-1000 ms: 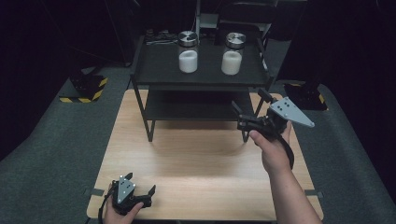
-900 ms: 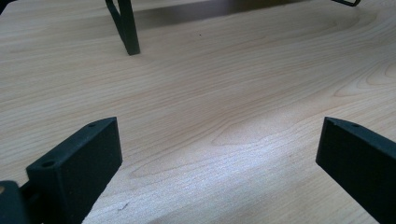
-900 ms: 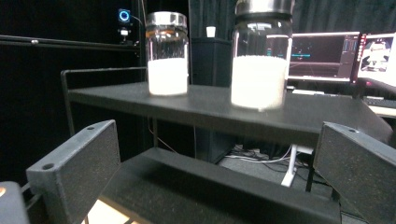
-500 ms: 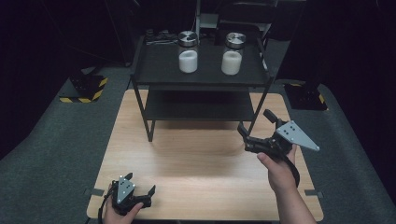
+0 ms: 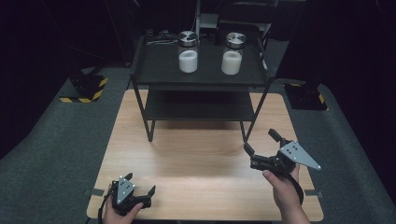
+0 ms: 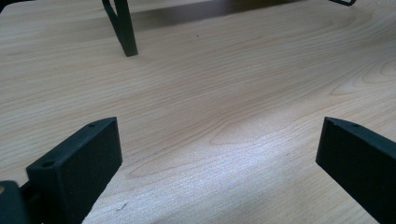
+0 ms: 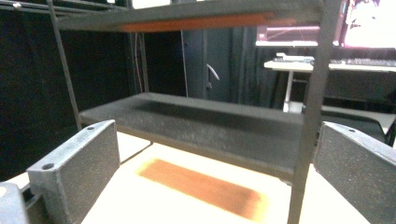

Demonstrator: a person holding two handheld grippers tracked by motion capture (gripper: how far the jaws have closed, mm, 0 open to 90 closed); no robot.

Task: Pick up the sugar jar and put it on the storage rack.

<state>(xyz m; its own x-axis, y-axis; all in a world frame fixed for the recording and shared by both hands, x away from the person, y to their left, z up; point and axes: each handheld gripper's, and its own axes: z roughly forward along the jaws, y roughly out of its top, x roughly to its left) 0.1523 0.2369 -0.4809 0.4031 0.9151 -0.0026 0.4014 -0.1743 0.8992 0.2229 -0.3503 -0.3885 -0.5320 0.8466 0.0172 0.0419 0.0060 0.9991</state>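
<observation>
Two glass jars with metal lids and white contents stand on the top shelf of a black rack (image 5: 154, 65): a left jar (image 5: 188, 52) and a right jar (image 5: 232, 53). My left gripper (image 5: 140, 183) rests low at the table's front left corner, open, with bare wood between its jaws (image 6: 219, 140). My right gripper (image 5: 259, 140) hovers over the table's right side, open and empty, in front of the rack's right front leg (image 7: 308, 121). It looks at the lower shelf (image 7: 205, 123).
The rack takes up the back half of the wooden table (image 5: 196, 163), and its left front leg (image 6: 125, 28) stands ahead of my left gripper. Small dark parts (image 5: 161, 36) lie at the top shelf's back left. Yellow-black striped bases (image 5: 84, 93) sit on the grey floor.
My right gripper has drawn back from the rack toward the table's front and sunk lower. The left gripper has stayed put.
</observation>
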